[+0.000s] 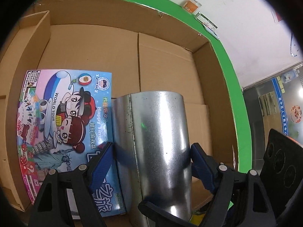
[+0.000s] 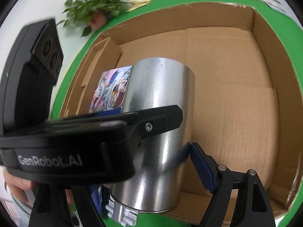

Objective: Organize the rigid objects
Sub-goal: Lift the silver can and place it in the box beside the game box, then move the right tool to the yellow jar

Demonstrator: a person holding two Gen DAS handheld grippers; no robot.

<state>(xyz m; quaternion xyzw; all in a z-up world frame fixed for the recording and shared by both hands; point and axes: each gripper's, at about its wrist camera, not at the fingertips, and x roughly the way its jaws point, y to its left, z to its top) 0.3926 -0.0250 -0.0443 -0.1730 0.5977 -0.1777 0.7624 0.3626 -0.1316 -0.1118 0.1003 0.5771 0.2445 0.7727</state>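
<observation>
A shiny metal cylinder (image 1: 157, 143) lies along the fingers of my left gripper (image 1: 151, 151), which is shut on it over an open cardboard box (image 1: 166, 68). A colourful board-game box (image 1: 62, 121) lies flat in the cardboard box, left of the cylinder. In the right wrist view the same cylinder (image 2: 161, 132) sits between the fingers of my right gripper (image 2: 151, 151); its right blue pad (image 2: 200, 166) stands against the cylinder's side, its left finger is hidden behind the left gripper's black body (image 2: 75, 143). The game box (image 2: 111, 89) shows behind the cylinder.
The cardboard box (image 2: 236, 87) stands on a green surface (image 1: 234, 98), with a folded cardboard insert (image 1: 26, 60) along its left wall. A potted plant (image 2: 96, 5) stands beyond the box. Small cartons (image 1: 191, 5) lie at the far edge.
</observation>
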